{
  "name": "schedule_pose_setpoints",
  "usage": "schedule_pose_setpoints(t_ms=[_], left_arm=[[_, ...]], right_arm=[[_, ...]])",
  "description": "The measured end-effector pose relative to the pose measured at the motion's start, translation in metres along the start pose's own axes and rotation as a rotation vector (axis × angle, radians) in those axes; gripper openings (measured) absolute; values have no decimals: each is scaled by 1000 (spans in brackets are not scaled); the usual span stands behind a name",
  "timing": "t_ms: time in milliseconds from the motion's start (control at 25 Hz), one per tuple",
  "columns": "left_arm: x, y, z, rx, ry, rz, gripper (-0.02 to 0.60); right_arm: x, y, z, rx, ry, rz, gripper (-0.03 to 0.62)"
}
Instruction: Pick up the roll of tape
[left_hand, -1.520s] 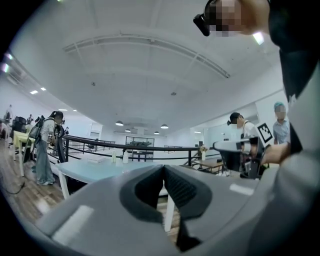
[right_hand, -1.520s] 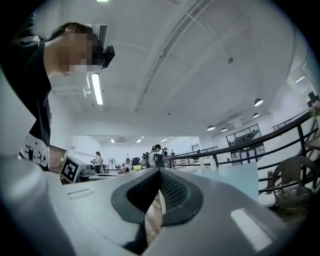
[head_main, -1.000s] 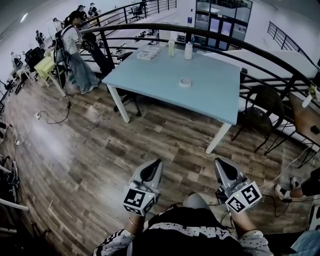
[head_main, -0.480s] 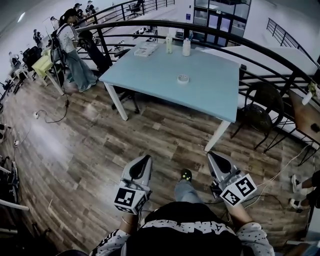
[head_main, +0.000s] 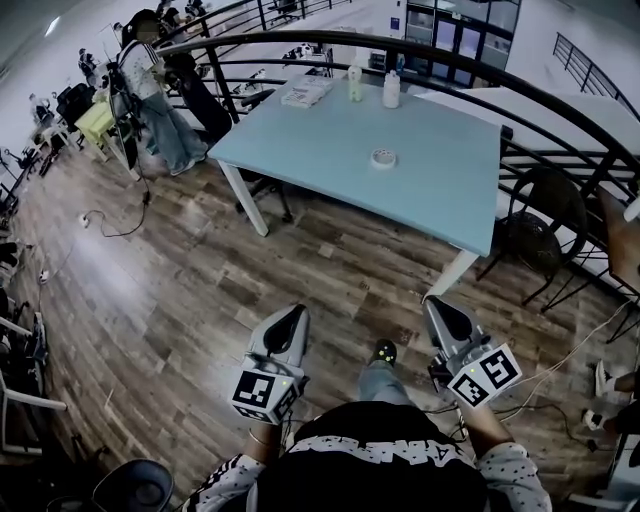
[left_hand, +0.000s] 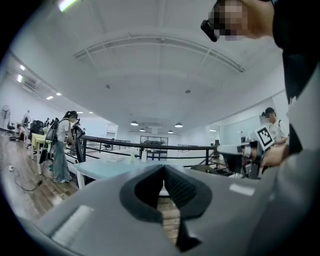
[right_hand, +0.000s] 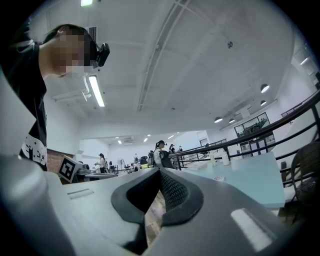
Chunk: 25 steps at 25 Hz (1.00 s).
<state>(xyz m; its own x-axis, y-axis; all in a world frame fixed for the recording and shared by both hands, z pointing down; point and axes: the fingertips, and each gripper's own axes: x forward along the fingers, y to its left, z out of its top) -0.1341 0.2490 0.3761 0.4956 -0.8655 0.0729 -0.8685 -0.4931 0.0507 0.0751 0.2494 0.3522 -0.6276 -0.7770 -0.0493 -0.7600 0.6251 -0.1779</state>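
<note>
A: Tool state?
B: Left tool (head_main: 296, 313): jaws together, nothing between them. Right tool (head_main: 432, 301): same, pads meeting and empty.
A: Tape?
B: Tape (head_main: 383, 157) lies flat on the blue counter (head_main: 440, 205), roughly mid-top. It's well apart from both tools and nothing touches it.
A: Where are the tools?
B: Both are low over the wood floor (head_main: 190, 290), one in each hand, pointing level toward the counter. The right one is near the counter's front leg (head_main: 452, 274).
A: Anything else on the counter?
B: Two bottles (head_main: 391, 90) side by side at the far edge. There's a flat pale stack (head_main: 305, 93) left of them, papers or a book, can't tell which. A black railing (head_main: 560, 105) curves round behind, with a dark chair (head_main: 535, 235) at the right side.
</note>
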Motion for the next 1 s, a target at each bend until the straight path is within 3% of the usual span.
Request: schedule_pose_setpoints(t_ms=[520,1000], left_arm=[[58,20,-4,9,32,51,0],[85,41,3,37,71,155,0]], right_arm=[[45,-61,-16,60,27,25,2],[98,-96,-20,120,31,125,2]])
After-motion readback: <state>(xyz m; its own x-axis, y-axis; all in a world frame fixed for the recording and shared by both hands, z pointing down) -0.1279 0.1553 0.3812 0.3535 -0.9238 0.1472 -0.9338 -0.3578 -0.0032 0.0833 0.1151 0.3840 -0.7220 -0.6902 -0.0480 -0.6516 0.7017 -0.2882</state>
